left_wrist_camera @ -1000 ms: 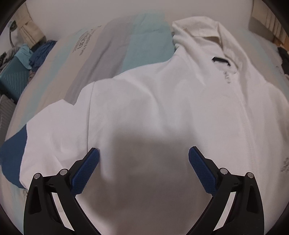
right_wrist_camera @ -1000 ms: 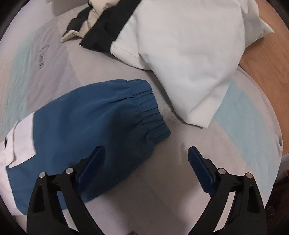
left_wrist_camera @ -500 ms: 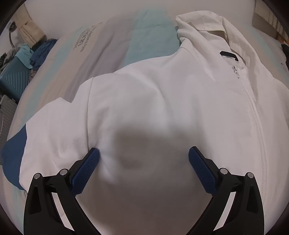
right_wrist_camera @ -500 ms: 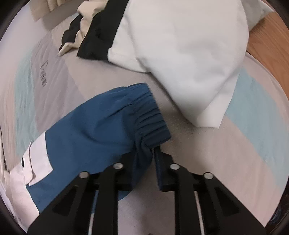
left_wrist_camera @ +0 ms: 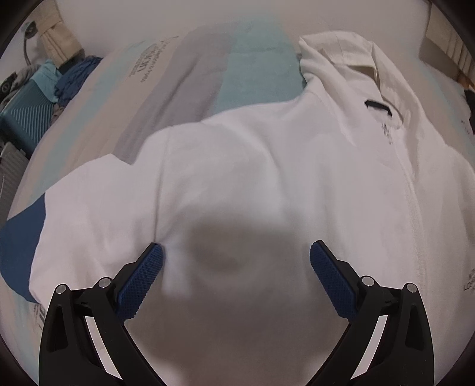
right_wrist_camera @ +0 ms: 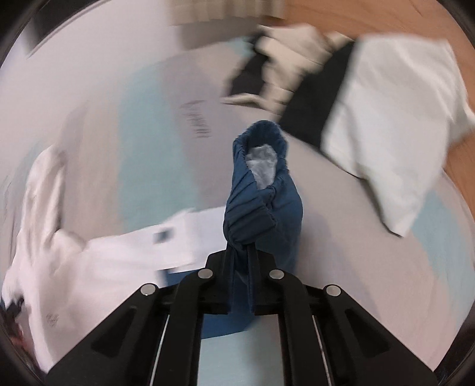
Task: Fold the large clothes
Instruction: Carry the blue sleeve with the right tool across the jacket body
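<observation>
A large white zip jacket [left_wrist_camera: 267,184] with blue sleeve ends lies spread front-up on a bed. My left gripper [left_wrist_camera: 236,261] is open and hovers just above the jacket's chest, its blue pads [left_wrist_camera: 139,279] wide apart and holding nothing. My right gripper [right_wrist_camera: 240,252] is shut on the jacket's blue elastic sleeve cuff [right_wrist_camera: 261,190] and holds it lifted off the bed; the cuff stands up, its pale lining showing. The white jacket body [right_wrist_camera: 74,258] lies to the left in the right wrist view.
The bedspread [left_wrist_camera: 190,77] is grey, beige and light blue. A white, black and cream garment pile [right_wrist_camera: 371,118] lies beyond the cuff, by the wooden floor [right_wrist_camera: 386,17]. A teal suitcase [left_wrist_camera: 20,115] with clothes stands left of the bed.
My right gripper closed on the blue cuff and has lifted it, swinging it toward the jacket body. My left gripper stayed open and drifted slightly over the chest.
</observation>
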